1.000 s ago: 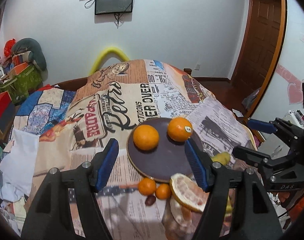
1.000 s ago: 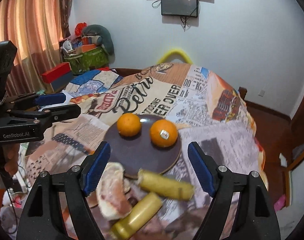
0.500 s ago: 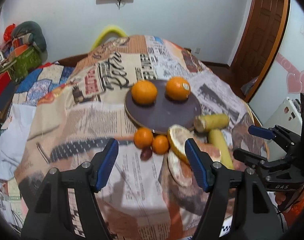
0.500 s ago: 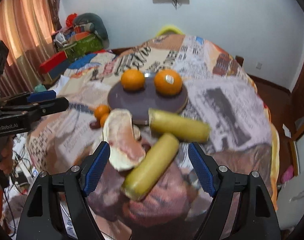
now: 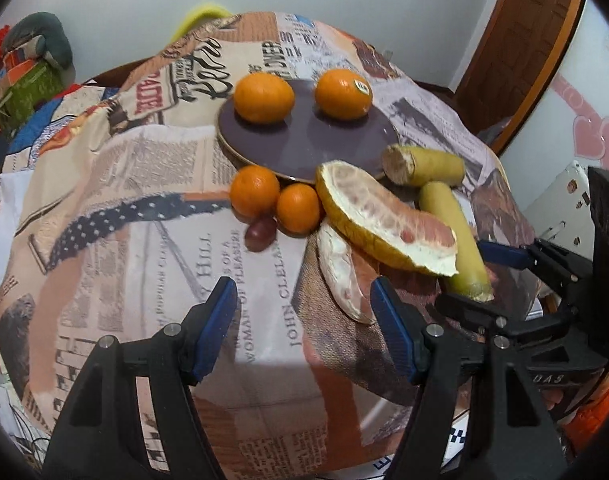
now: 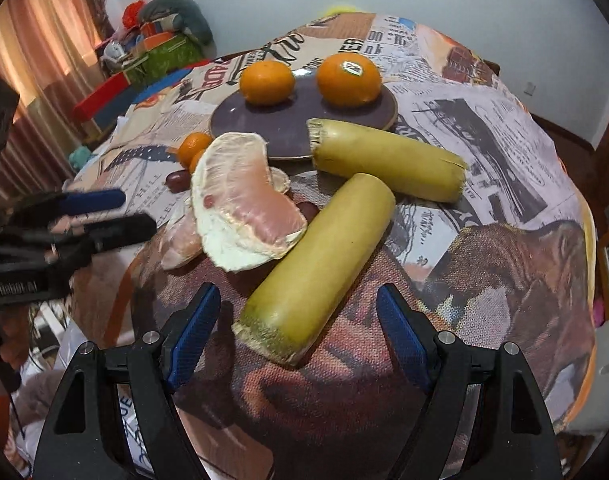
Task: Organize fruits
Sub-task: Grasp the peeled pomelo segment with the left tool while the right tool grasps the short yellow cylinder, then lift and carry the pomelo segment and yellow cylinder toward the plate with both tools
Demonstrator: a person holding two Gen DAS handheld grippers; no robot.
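A dark round plate [image 5: 328, 148] holds two oranges [image 5: 264, 98] [image 5: 343, 89]. In front of it lie two small tangerines [image 5: 254, 191] [image 5: 298, 208], a grape [image 5: 259, 233], two pomelo pieces [image 5: 384, 216] [image 5: 342, 276] and two yellow-green cane sections [image 6: 388, 160] [image 6: 320, 264]. My left gripper [image 5: 304, 328] is open and empty, low over the cloth in front of the tangerines. My right gripper [image 6: 296, 340] is open and empty, its jaws either side of the near cane section's end. The plate also shows in the right wrist view [image 6: 272, 128].
The round table wears a newspaper-print cloth [image 5: 144, 208]. Boxes and bags [image 6: 156, 52] are piled at the back left by the curtain. A wooden door [image 5: 516, 40] stands at the right. The table's front edge is just under both grippers.
Both grippers have pulled back and dropped toward the table's front; the fruit in front of the plate now fills the views. Both stay open. No fruit has moved.
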